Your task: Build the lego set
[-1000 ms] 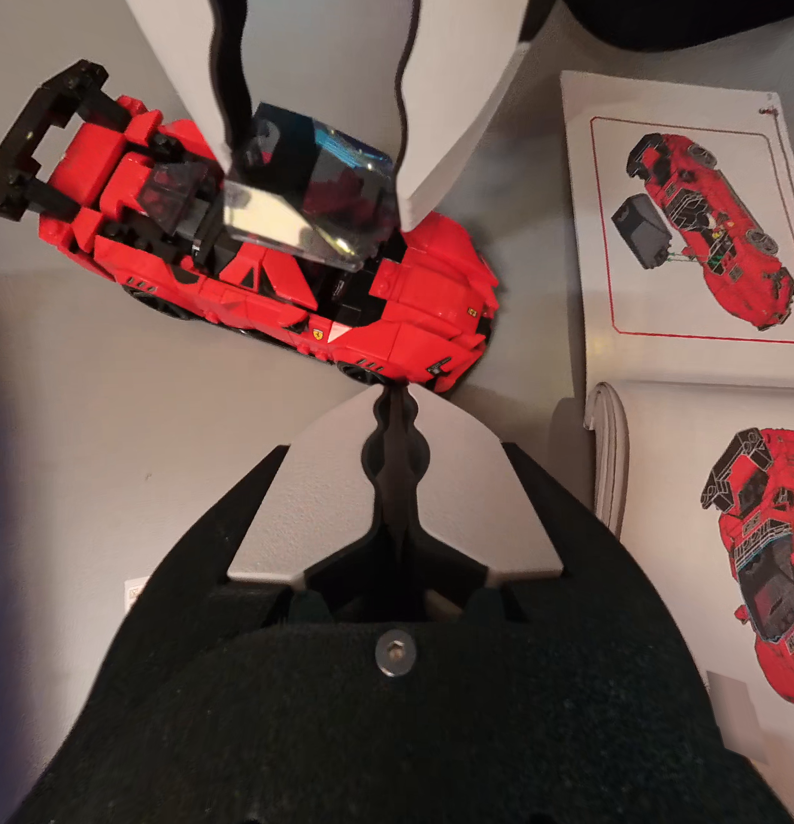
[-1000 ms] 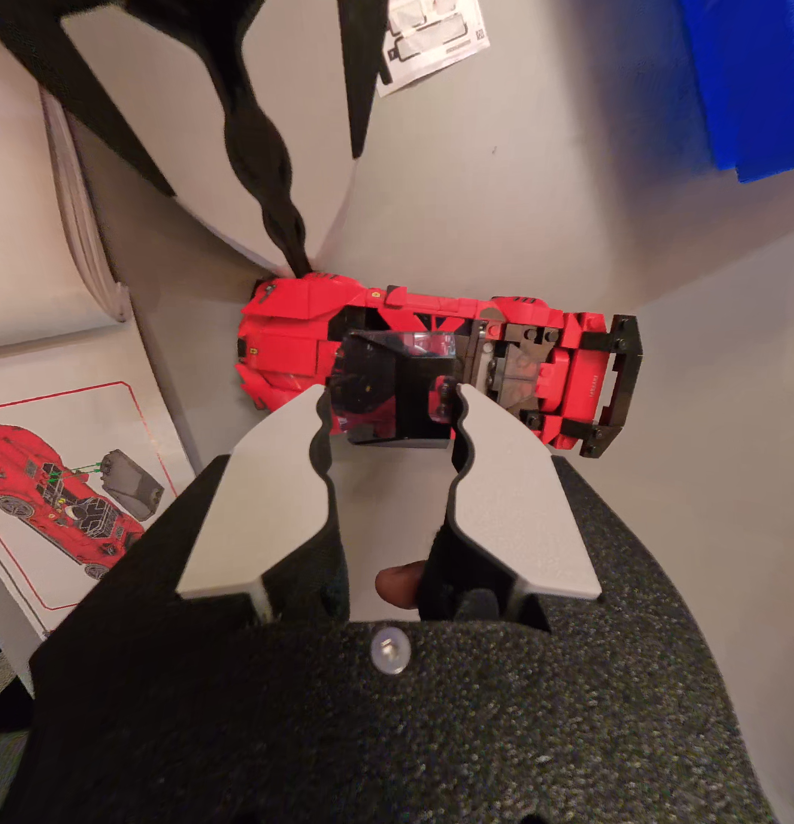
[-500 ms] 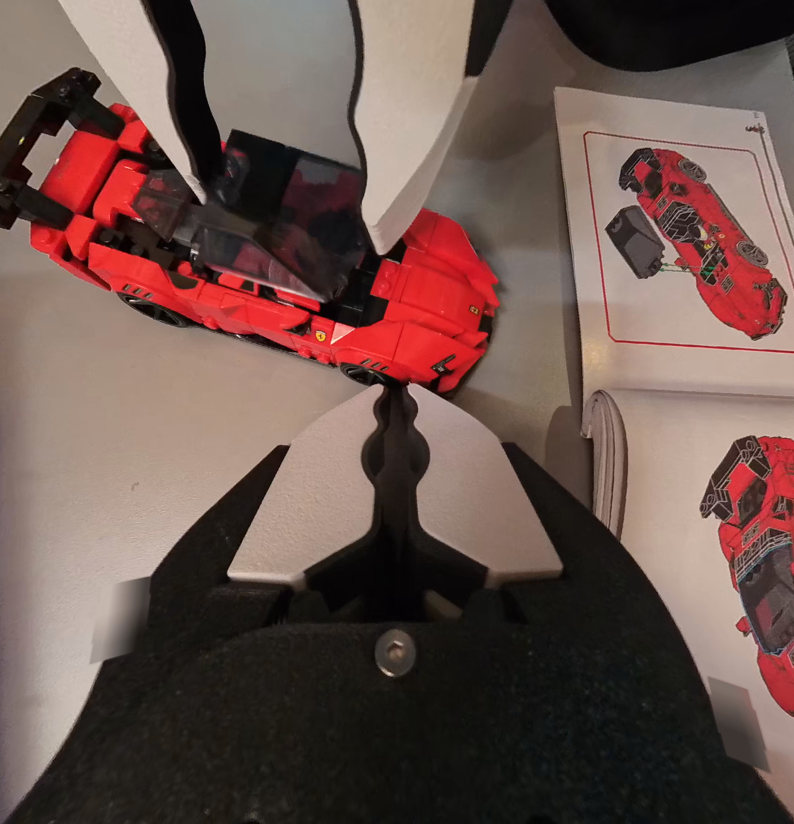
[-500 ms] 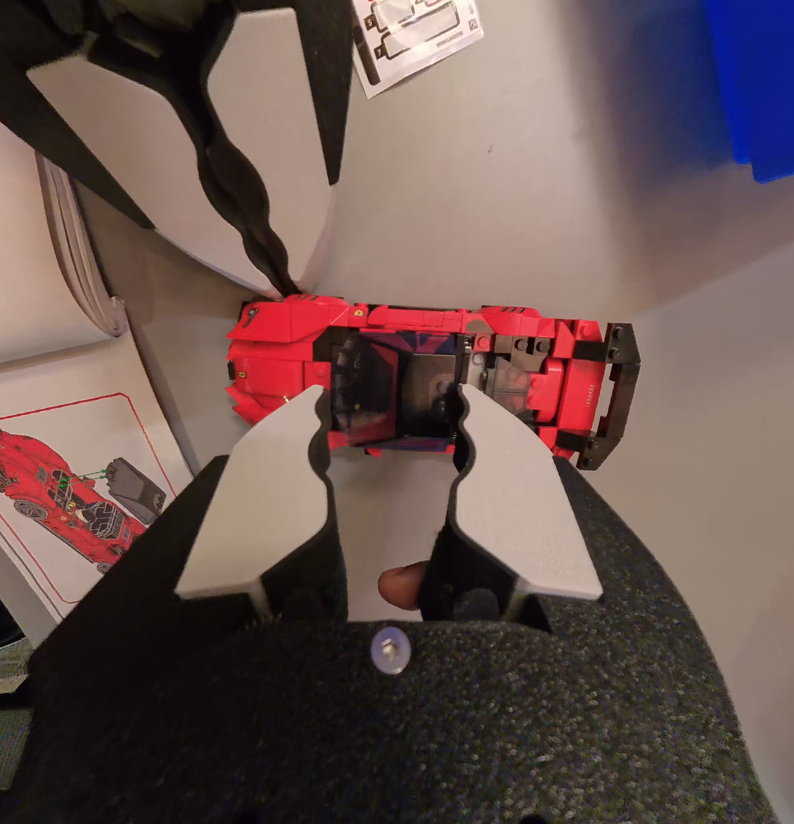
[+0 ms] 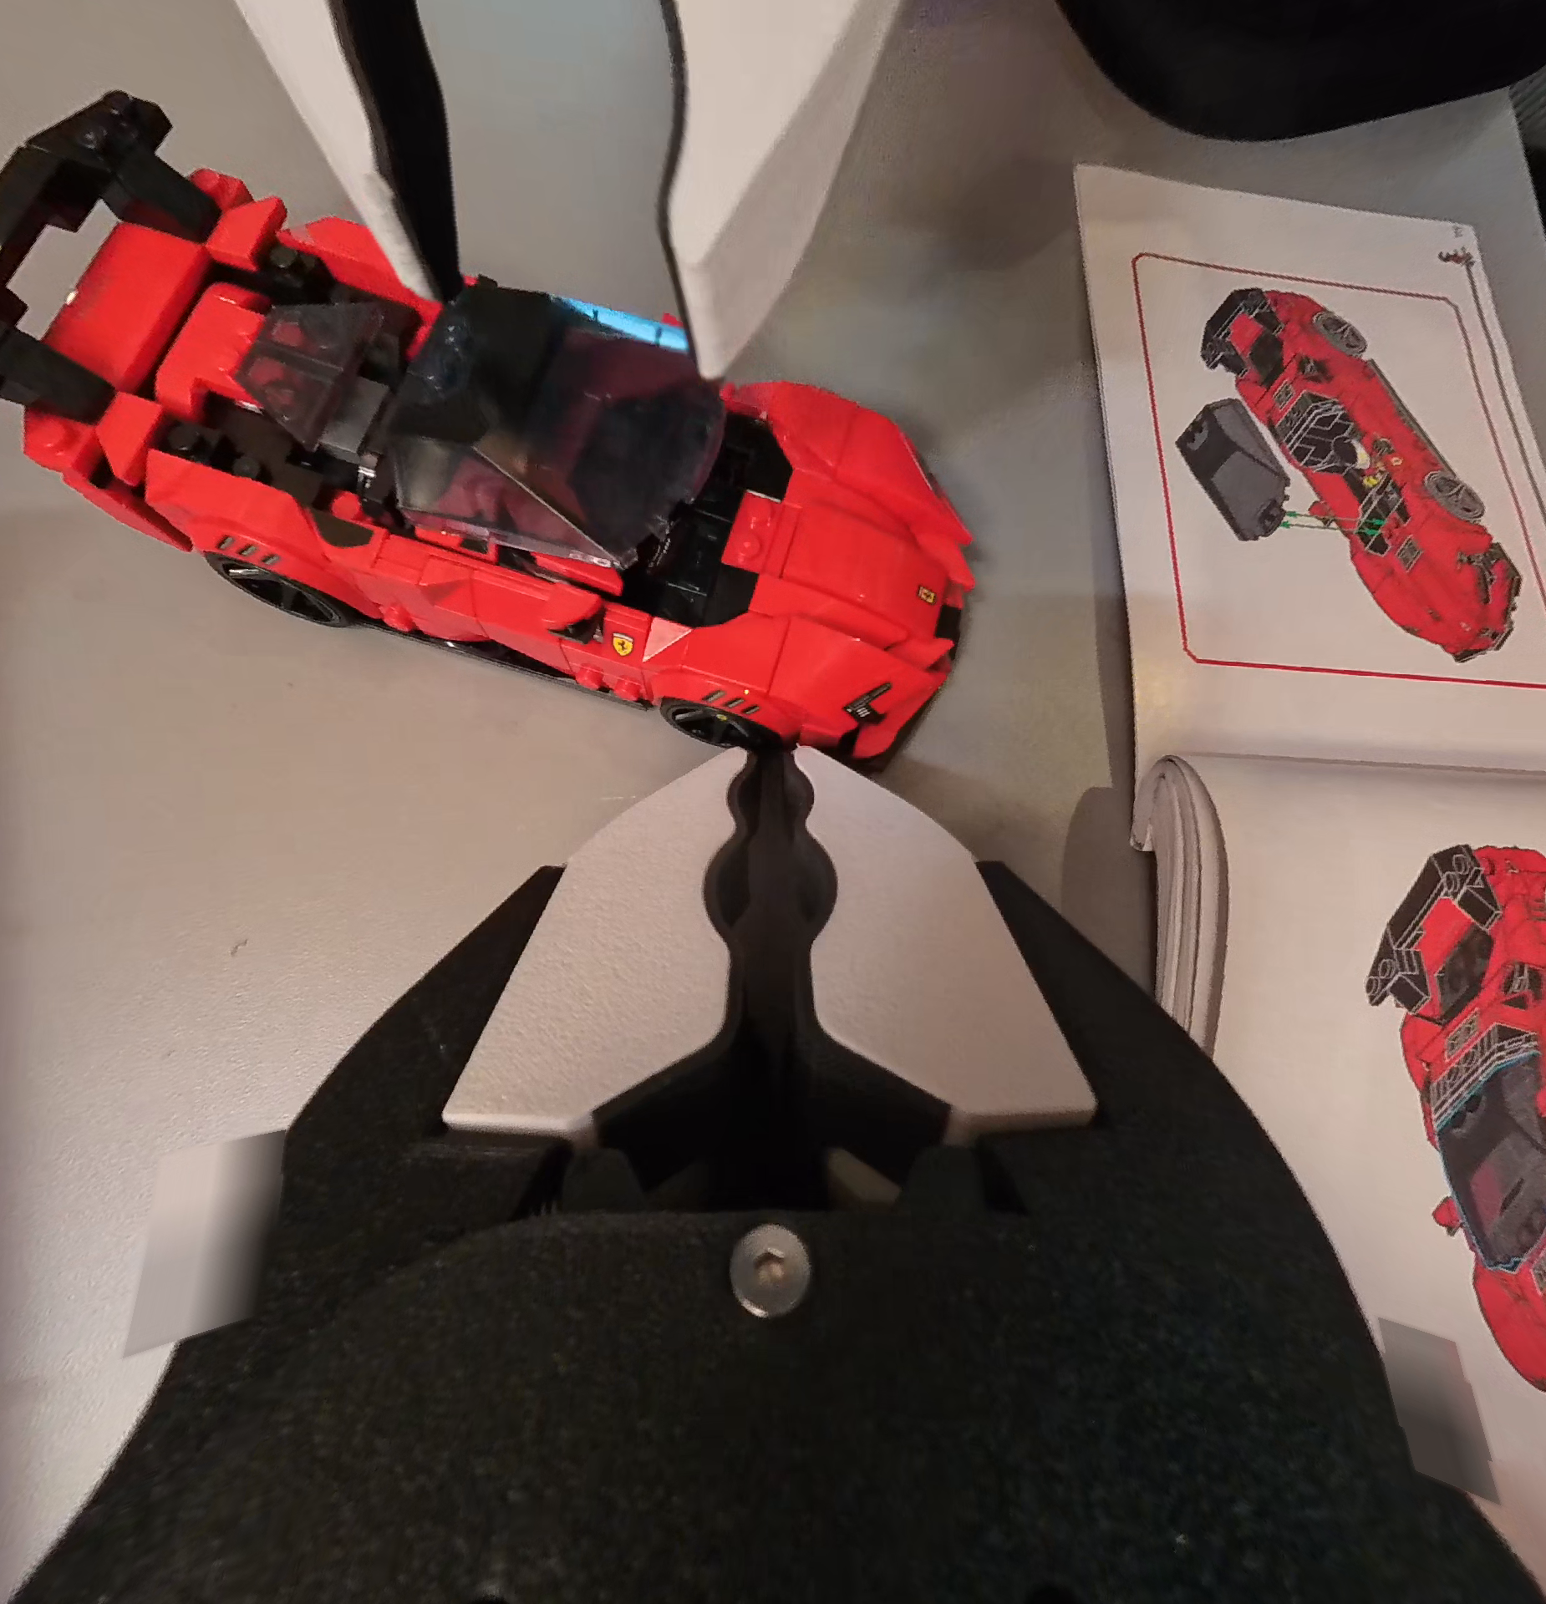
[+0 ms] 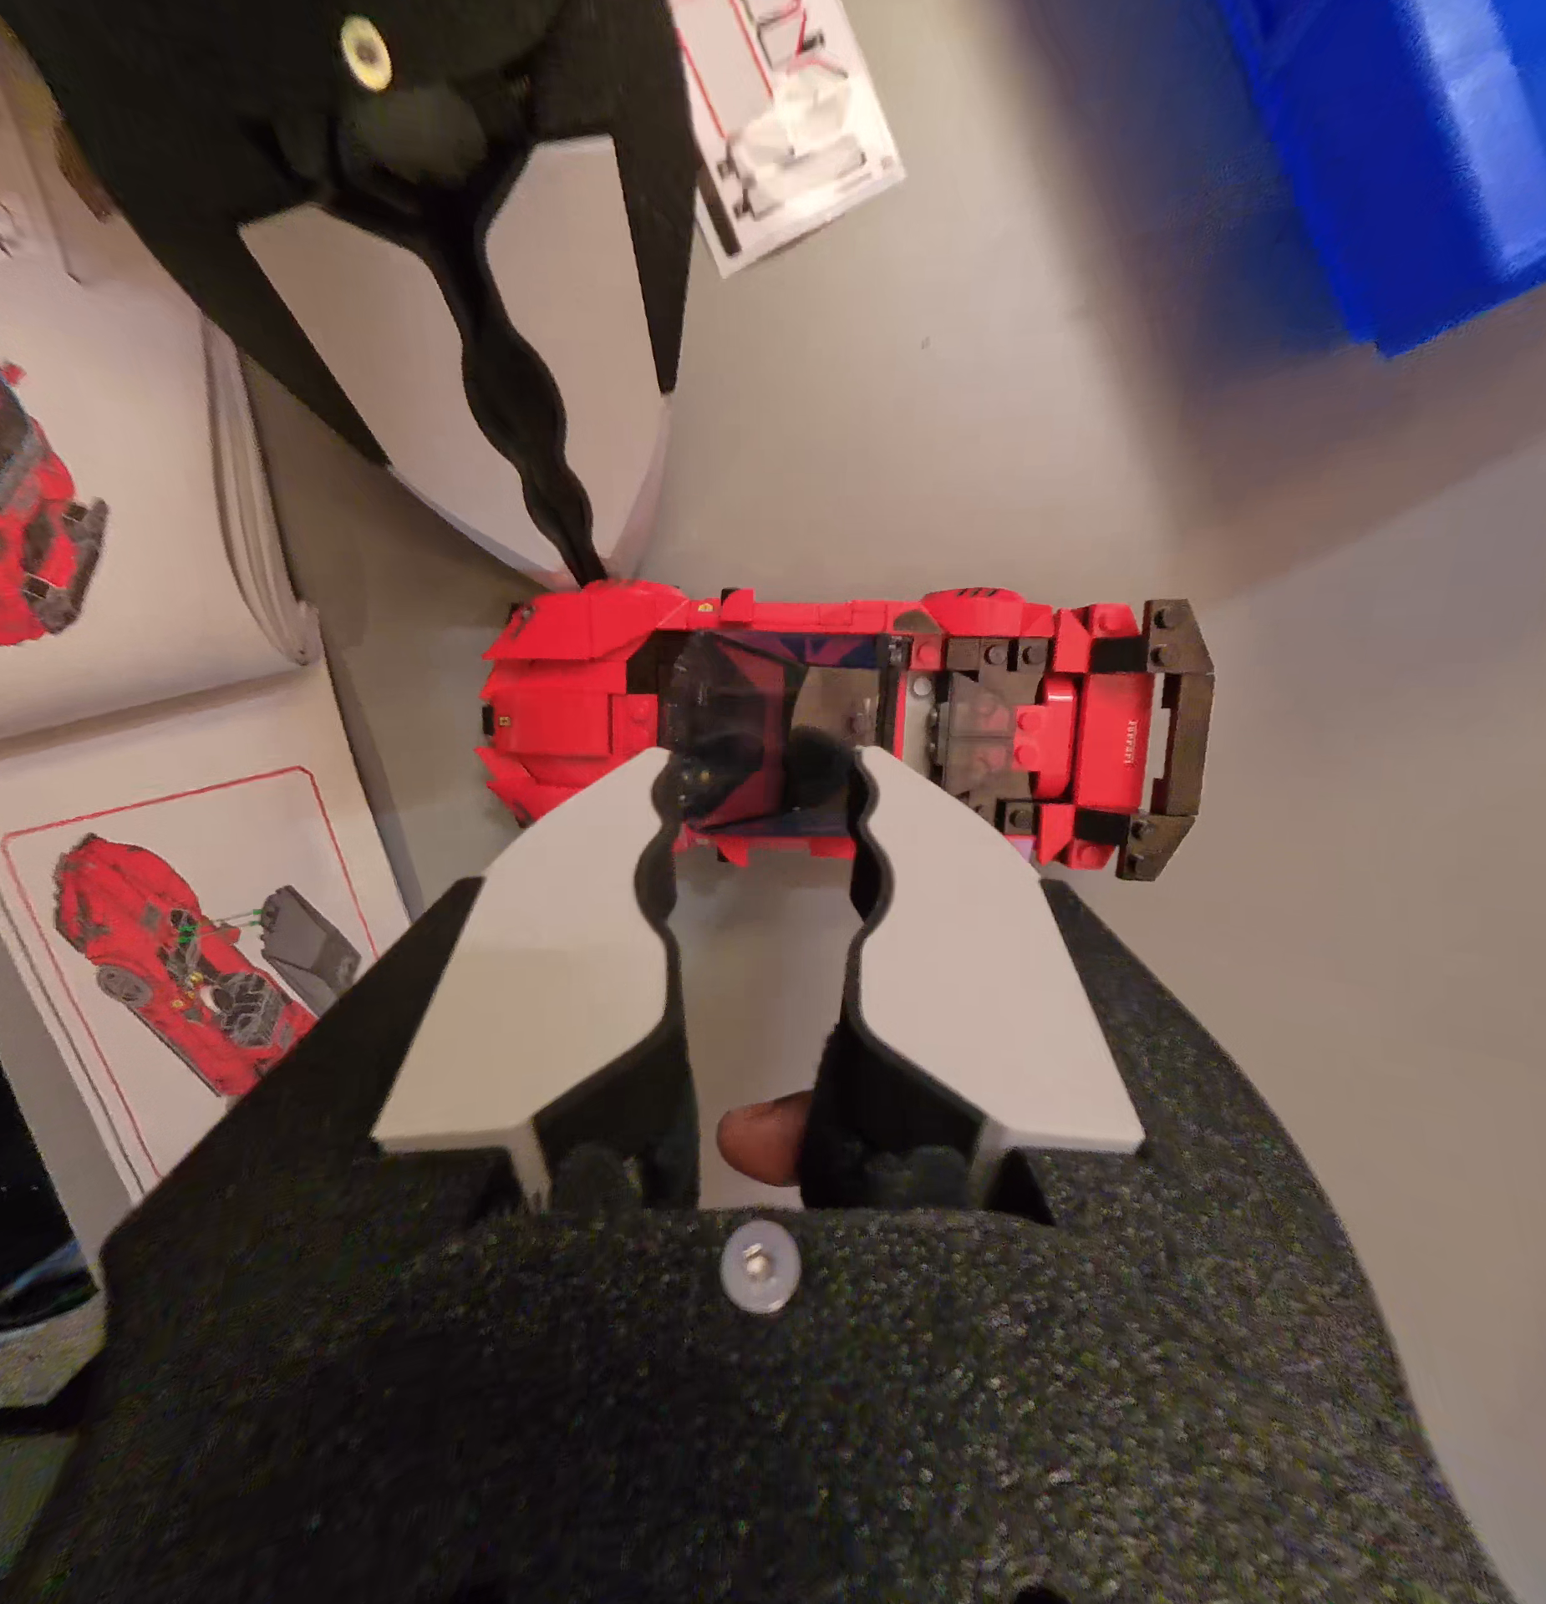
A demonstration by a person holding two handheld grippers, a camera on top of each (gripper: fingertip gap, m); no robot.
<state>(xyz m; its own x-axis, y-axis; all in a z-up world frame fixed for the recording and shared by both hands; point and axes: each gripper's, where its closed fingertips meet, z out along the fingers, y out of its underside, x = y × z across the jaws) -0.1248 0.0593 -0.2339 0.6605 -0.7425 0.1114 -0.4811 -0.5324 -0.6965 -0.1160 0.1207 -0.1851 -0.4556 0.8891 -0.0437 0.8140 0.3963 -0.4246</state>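
Observation:
A red Lego sports car (image 5: 822,555) with a black rear wing stands on the grey table. My left gripper (image 5: 765,762) is shut and empty, its tip touching the car's front corner. My right gripper (image 6: 761,764) is shut on a dark transparent canopy piece (image 6: 752,694), gripping it front and back. The canopy (image 5: 544,451) sits over the car's cockpit (image 6: 639,694). The right gripper's white fingers (image 5: 752,260) come down from the top in the left wrist view. The left gripper (image 6: 587,568) shows at the car's nose (image 6: 552,686) in the right wrist view.
An open instruction booklet (image 5: 1325,434) with pictures of the car lies beside the car's front, also in the right wrist view (image 6: 188,868). A blue bin (image 6: 1447,156) and a white sticker sheet (image 6: 796,147) lie beyond the car. A dark object (image 5: 1273,61) sits at the far edge. Spacing between my two grippers at the tips: around 8 centimeters.
My right gripper has lowered the canopy from a tilted hold above the car down onto the cockpit. The left gripper has stayed shut against the car's front.

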